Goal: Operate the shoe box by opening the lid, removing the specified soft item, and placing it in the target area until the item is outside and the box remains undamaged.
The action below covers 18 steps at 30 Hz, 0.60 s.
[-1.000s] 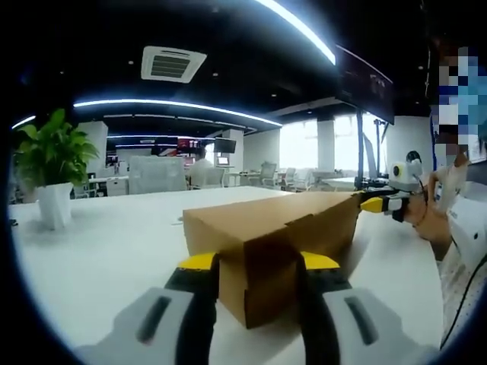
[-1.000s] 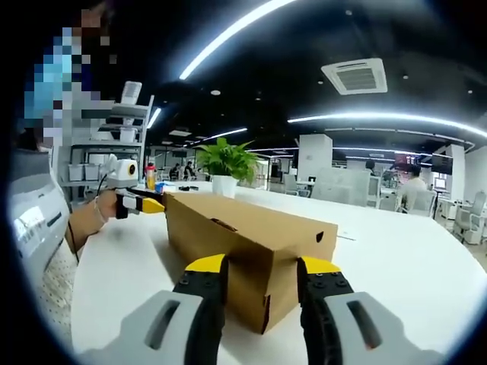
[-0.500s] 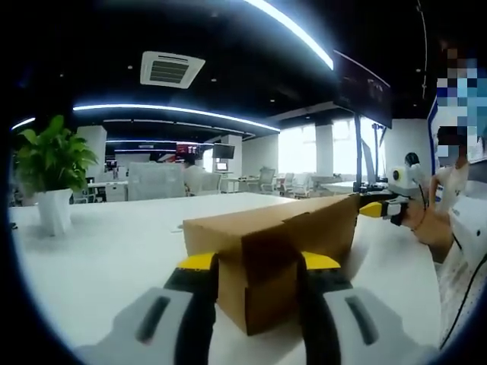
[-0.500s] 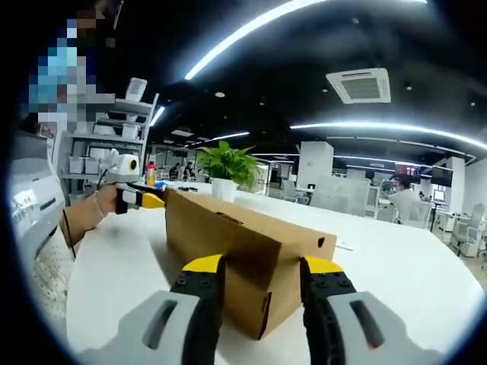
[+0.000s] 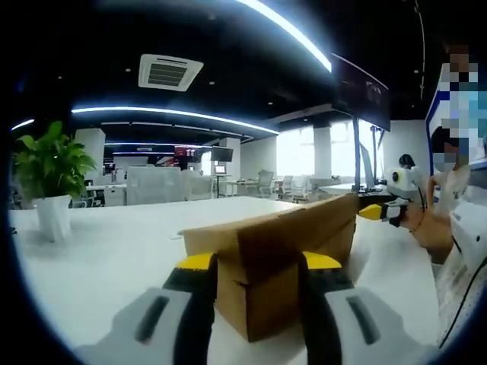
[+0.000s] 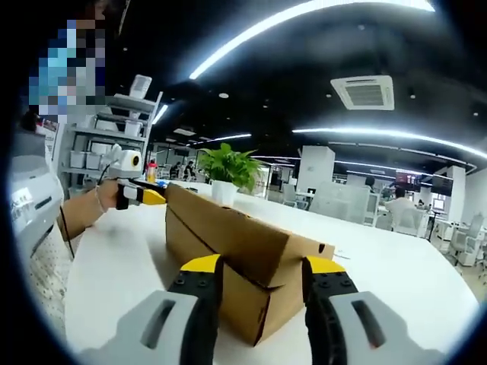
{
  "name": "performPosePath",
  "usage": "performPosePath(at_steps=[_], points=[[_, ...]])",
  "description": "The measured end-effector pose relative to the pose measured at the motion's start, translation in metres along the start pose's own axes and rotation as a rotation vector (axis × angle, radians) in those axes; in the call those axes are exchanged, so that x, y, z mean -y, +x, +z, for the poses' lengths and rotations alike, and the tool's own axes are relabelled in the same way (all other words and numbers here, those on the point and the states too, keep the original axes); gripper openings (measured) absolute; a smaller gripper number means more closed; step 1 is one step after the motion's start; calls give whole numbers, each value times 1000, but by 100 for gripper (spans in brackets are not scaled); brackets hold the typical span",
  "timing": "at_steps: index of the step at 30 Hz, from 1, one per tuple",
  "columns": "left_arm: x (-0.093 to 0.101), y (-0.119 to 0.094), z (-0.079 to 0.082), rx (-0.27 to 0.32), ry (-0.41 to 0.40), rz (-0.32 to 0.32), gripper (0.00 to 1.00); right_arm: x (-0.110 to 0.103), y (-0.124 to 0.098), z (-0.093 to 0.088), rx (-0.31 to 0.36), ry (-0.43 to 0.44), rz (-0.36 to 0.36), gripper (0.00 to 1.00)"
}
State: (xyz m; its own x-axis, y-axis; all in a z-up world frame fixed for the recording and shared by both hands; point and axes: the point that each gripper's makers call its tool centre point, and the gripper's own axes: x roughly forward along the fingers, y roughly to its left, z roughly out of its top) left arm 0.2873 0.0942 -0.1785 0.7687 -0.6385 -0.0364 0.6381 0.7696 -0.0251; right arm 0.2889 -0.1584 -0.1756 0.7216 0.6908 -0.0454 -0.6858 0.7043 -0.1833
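— Where's the box, seen from the left gripper view?

— The long brown cardboard shoe box (image 5: pixel 274 262) lies on the glossy white table (image 5: pixel 106 258), its near end between the jaws of the left gripper (image 5: pixel 251 262). Its long axis runs away to the far right, where the right gripper (image 5: pixel 378 211), yellow-tipped, meets the far end. The lid looks raised a little above the body on the near end.

— And the room?

— An open office with a dark ceiling and curved light strips. Left of the box, well apart, a green leafy plant in a white pot (image 5: pixel 52 179) stands on the table. The yellow-tipped fingers (image 5: pixel 196 262) sit narrow, pressed against both sides of the box end, clamping it.

— From the right gripper view?

— The same shoe box (image 6: pixel 236 258) stretches from the right gripper (image 6: pixel 255 266) away to the far left, where the left gripper (image 6: pixel 144 196) touches its other end, held by a person's hand (image 6: pixel 85 213). The plant (image 6: pixel 227 171) stands beyond the box. The lid's edge stands tilted up over the body here. These fingers (image 6: pixel 199 266) also close narrowly on the box end, gripping its two sides.
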Motion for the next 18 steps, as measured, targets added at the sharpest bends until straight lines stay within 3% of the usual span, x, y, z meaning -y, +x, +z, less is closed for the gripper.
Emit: performPosePath(at_steps=[3, 8, 12, 18], points=[[0, 0, 3, 3, 5, -4, 43, 1, 0, 1, -4, -20, -3, 41], [-6, 2, 6, -38, 137, 21, 36, 4, 1, 9, 2, -38, -4, 41], [-9, 2, 19, 5, 71, 5, 36, 9, 2, 16, 18, -41, -8, 40], [-11, 4, 27, 13, 92, 2, 34, 15, 5, 25, 4, -78, -11, 38]])
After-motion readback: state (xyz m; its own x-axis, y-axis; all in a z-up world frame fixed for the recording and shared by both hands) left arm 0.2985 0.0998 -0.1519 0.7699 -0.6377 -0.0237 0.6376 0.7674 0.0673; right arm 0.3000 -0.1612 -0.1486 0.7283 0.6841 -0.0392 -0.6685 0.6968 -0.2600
